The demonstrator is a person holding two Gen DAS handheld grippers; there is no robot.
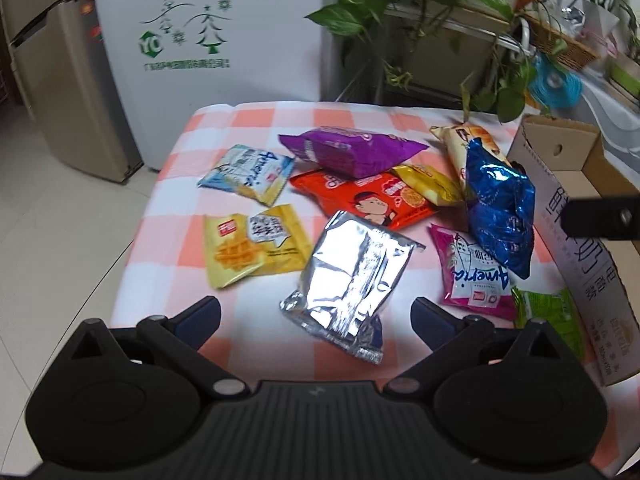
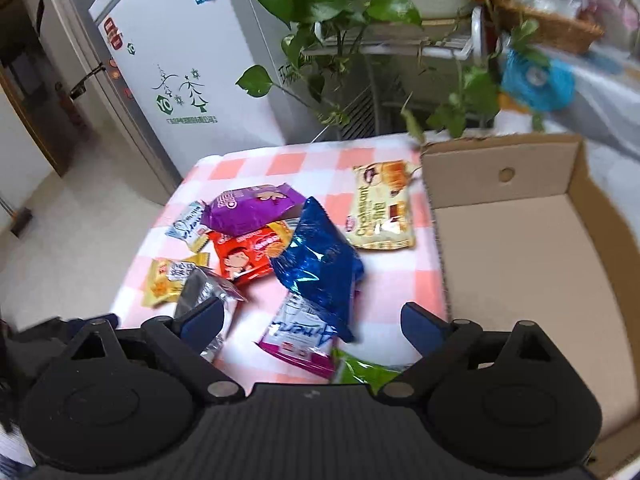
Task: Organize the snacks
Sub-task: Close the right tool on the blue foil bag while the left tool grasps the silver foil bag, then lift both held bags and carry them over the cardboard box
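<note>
Silver packet (image 1: 352,280) lies between left gripper's (image 1: 316,314) wide, empty jaws; right gripper's (image 2: 312,322) seemingly likewise.

The left gripper (image 1: 316,316) and the right gripper (image 2: 312,320) both angled downward, jaws spread wide and empty.

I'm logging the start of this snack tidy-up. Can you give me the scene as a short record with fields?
surface: pink-checked tablecloth
box: cardboard box, nothing visible inside
nearest left gripper: silver packet, lying on the cloth
on top of pile: blue bag
beside box: croissant packet
left gripper: open, holding nothing
right gripper: open, holding nothing
</note>
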